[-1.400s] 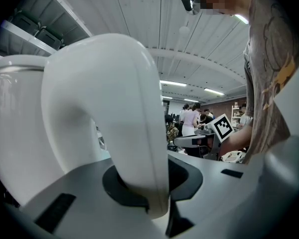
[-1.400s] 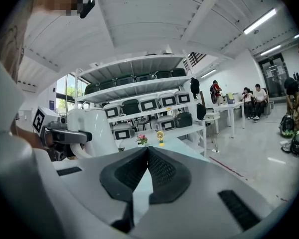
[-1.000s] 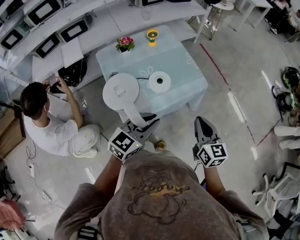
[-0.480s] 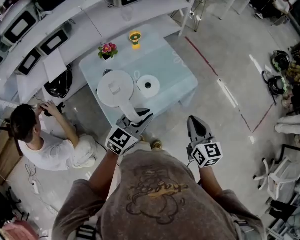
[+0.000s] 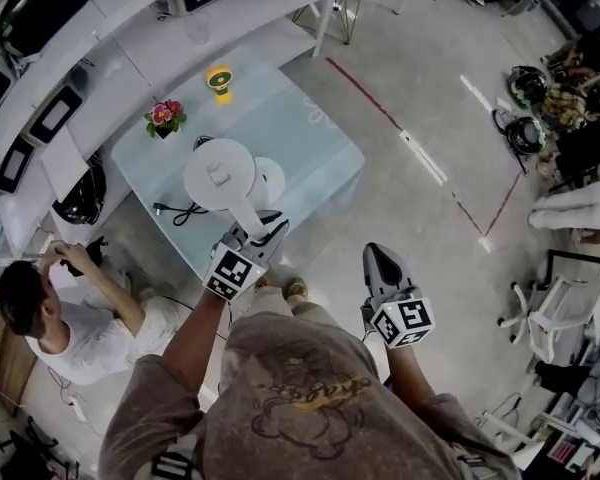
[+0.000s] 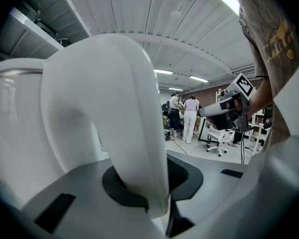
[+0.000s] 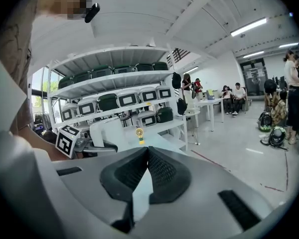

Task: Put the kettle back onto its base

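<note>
Carried forward since the earlier frame by the left gripper (image 5: pixel 257 230), whose jaws are clamping its handle (image 6: pixel 107 118), the kettle (image 5: pixel 218 171) is now overlapping its base (image 5: pixel 273 181). The grip is coming from the kettle's 5 o'clock, probably keeping the body upright for lowering. The base is peeking out at 3 o'clock on the table (image 5: pixel 315 133). The right gripper (image 5: pixel 379 261) is idling at 4 o'clock, jaws together, empty.
</note>
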Motion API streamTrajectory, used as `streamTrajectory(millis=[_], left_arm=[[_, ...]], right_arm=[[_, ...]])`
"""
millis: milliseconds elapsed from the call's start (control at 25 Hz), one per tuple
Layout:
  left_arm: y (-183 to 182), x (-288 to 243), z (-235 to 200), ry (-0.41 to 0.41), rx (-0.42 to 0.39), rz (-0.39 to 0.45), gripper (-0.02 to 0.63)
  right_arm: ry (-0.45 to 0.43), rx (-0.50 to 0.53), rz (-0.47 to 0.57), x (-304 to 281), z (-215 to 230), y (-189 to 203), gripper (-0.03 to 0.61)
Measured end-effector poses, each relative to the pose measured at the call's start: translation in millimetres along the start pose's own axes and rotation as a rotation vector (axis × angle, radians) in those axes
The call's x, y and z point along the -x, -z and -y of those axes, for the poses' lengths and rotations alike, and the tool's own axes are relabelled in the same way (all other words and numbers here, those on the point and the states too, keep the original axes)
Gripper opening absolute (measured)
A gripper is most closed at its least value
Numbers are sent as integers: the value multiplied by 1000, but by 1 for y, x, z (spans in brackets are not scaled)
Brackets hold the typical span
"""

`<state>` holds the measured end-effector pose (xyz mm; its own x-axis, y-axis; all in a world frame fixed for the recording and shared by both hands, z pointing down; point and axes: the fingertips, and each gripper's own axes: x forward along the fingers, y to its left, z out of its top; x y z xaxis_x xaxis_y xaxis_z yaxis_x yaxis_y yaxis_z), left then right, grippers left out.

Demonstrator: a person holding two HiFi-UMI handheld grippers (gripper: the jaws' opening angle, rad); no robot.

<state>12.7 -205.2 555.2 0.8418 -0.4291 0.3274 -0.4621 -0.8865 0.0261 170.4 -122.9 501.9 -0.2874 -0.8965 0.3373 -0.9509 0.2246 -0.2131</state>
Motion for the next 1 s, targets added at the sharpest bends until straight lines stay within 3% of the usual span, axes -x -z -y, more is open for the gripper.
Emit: streamTrajectory(millis=[440,1000], left_arm=[[25,-51,-15,64,-14,-13,80],[39,-79,-18,107,-27,-21,80]], right_arm=[[112,-18,-59,12,30,17,0],[168,-42,-91,21,42,34,0]])
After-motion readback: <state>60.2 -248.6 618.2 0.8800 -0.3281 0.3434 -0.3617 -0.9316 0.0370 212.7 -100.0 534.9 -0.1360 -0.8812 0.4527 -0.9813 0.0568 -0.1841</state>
